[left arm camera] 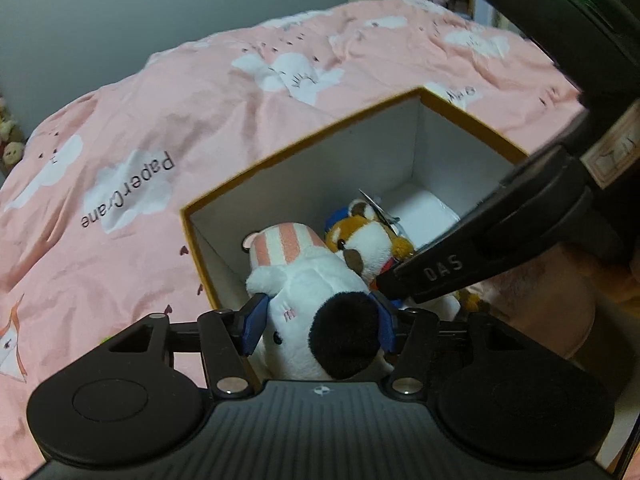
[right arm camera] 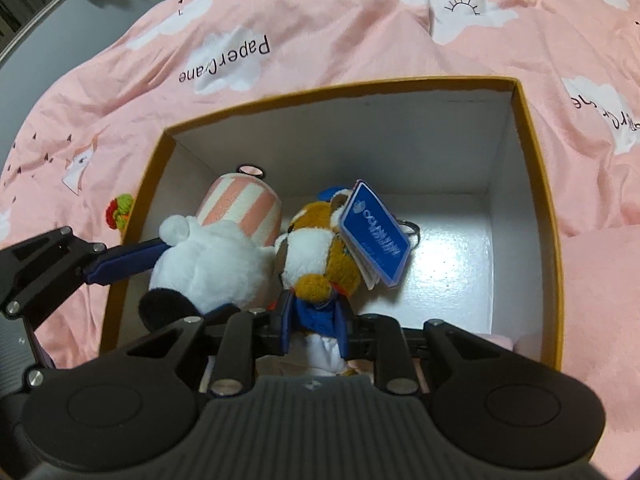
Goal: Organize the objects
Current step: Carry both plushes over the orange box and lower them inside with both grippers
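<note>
An open orange-rimmed box (left arm camera: 304,142) (right arm camera: 536,168) with white inner walls stands on the pink bed cover. My left gripper (left arm camera: 318,320) (right arm camera: 160,268) is shut on a white plush dog (left arm camera: 316,300) (right arm camera: 216,264) with a black ear and a pink-striped hat, holding it inside the box at its left wall. My right gripper (right arm camera: 314,320) is shut on a brown and white plush animal (right arm camera: 320,256) (left arm camera: 364,240) with blue clothes and a blue tag (right arm camera: 376,236), held inside the box beside the dog. The two toys touch.
The pink bed cover (left arm camera: 180,112) (right arm camera: 320,20) with white clouds surrounds the box. A small red and green toy (right arm camera: 119,210) lies on the cover left of the box. The box floor (right arm camera: 452,268) is bare on the right. Plush toys (left arm camera: 10,140) sit at the far left edge.
</note>
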